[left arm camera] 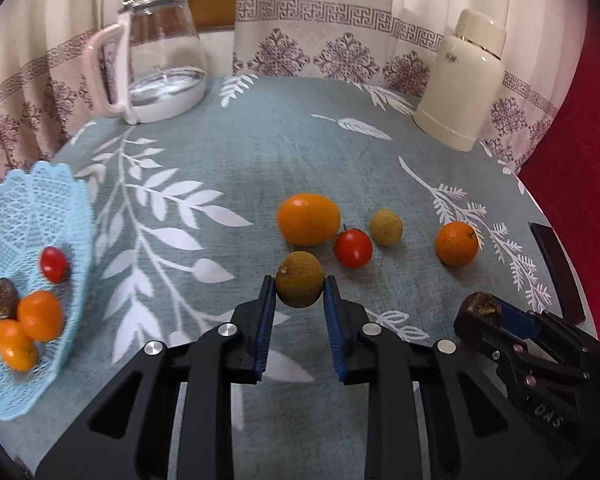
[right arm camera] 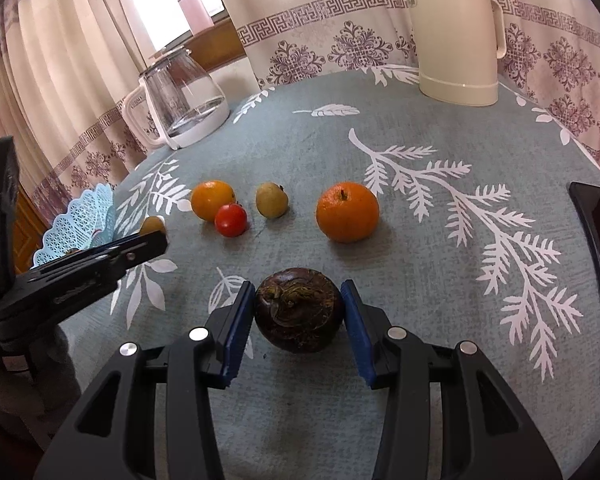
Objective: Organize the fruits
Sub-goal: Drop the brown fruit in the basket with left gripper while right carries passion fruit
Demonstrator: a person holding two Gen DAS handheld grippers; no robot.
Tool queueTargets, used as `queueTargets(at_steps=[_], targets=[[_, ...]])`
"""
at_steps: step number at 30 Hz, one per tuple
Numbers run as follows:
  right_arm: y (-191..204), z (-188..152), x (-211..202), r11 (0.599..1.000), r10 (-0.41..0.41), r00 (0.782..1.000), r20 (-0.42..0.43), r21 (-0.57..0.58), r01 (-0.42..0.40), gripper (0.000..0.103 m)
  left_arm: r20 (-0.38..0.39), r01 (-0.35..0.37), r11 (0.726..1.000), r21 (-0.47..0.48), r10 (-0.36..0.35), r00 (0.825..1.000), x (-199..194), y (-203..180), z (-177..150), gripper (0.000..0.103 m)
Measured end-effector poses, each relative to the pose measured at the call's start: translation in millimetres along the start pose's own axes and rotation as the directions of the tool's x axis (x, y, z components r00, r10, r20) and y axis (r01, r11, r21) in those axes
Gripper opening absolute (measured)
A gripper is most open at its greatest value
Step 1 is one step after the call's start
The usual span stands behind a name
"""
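while each hand-held gripper pinches one fruit, four fruits lie loose.

table: grey-blue leaf-print cloth
on it: basket, kettle, flask, oranges, tomato, longan

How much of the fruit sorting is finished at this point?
Partly done. The blue basket already holds four pieces: two oranges, a tomato and a dark fruit. In hand: the left gripper is closed on a brownish-green fruit, and the right gripper on a dark purple fruit. Left on the tablecloth: a large orange, a tomato, a small yellowish fruit and another orange.
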State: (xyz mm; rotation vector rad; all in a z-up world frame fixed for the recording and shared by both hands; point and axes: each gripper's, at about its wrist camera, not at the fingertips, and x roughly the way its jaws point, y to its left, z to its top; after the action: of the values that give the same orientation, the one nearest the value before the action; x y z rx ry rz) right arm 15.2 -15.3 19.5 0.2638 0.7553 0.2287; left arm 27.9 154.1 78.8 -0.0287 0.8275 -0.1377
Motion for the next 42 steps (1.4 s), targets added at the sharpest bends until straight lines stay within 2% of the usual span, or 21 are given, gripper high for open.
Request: queueTargets(at_steps=[10, 19, 31, 42], targets=[[0, 0, -5, 1.0, 0.01, 0.999, 0.032, -0.004, -0.009, 0.045, 0.065, -0.084, 0.995, -0.058, 0.087, 0.994, -40, 32, -1, 0.025], [0, 0, -6, 1.0, 0.011, 0.999, 0.038, -0.004, -0.011, 0.045, 0.08, -0.168, 0.979, -0.119, 0.178, 0.981, -64, 72, -9, 0.025], [0, 1, -5, 1.0, 0.003, 0.999, 0.035, -0.005, -0.003, 0.045, 0.053, -0.309, 0.921, -0.237, 0.33, 0.942, -92, 150, -33, 0.025], [2, 0, -5, 1.0, -0.02, 0.999, 0.041, -0.014, 0.021, 0.045, 0.04, -0.361, 0.888, -0.284, 0.387, 0.921, -98, 185, -44, 0.026]])
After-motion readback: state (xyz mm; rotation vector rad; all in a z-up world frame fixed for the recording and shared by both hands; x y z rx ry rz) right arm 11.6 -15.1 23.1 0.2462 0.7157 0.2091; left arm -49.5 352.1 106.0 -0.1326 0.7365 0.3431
